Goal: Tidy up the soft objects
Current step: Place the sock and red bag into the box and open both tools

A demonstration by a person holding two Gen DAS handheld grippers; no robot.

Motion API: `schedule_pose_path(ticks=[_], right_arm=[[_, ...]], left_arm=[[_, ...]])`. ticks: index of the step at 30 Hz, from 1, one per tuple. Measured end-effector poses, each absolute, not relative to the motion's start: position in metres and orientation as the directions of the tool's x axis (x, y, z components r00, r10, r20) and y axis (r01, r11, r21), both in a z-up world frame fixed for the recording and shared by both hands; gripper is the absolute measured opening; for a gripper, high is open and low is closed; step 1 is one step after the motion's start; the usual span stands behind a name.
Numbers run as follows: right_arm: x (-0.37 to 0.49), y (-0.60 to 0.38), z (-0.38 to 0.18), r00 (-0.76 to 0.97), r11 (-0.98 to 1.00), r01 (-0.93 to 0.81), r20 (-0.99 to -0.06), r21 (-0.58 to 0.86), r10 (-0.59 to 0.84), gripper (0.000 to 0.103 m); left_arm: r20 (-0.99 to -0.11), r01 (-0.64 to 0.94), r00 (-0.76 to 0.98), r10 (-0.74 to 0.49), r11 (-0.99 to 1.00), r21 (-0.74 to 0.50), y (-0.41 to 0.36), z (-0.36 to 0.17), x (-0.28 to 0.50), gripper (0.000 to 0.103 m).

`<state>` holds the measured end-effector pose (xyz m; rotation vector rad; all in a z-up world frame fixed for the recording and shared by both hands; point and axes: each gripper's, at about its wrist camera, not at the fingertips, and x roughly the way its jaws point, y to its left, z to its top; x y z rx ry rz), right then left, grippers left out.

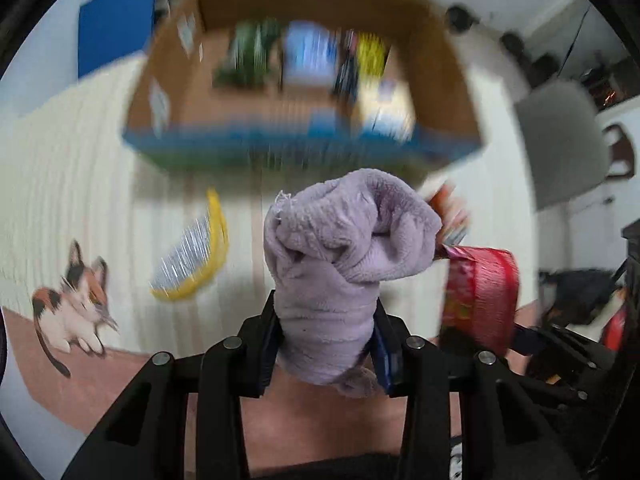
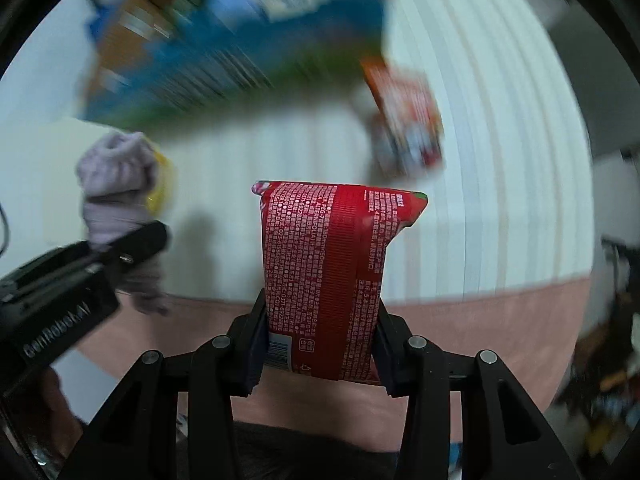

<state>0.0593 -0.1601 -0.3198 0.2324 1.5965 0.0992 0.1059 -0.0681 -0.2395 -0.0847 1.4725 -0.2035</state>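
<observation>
Lilac fleece cloth (image 1: pixel 340 264) pinched low in left claw (image 1: pixel 328 344), bunched top flopping forward, held above the ribbed white bed cover (image 1: pixel 80 184). Red soft packet (image 2: pixel 332 276) clamped upright in right claw (image 2: pixel 320 340). Cardboard box (image 1: pixel 448 92) ahead, blurred, partly filled. Judged step: carry both to box. Advisable: keep grips firm, clear the near wall, release over bare floor of box. Count: one cloth, one red packet held, one orange packet (image 2: pixel 408 116) lying, one yellow brush (image 1: pixel 192 260), one box.
</observation>
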Motion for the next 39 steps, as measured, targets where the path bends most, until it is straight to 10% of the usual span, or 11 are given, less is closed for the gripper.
schedule_pose_path(ticks=[10, 36, 39], right_arm=[[0.177, -0.138, -0.225, 0.123, 0.964, -0.046, -0.956, 0.261, 0.265, 0.047], [0.293, -0.124, -0.356, -0.156, 0.964, -0.020, -0.953, 0.264, 0.258, 0.048], [0.294, -0.123, -0.357, -0.171, 0.967, -0.029, -0.955, 0.252, 0.243, 0.067]], left_arm=[[-0.977, -0.002, 0.116, -0.180, 0.983, -0.181, -0.026, -0.204, 0.229, 0.036], [-0.947, -0.060, -0.290, -0.140, 0.990, -0.128, -0.002, -0.359, 0.318, 0.041], [-0.949, -0.046, -0.284, -0.135, 0.991, -0.127, -0.003, -0.357, 0.316, 0.053]])
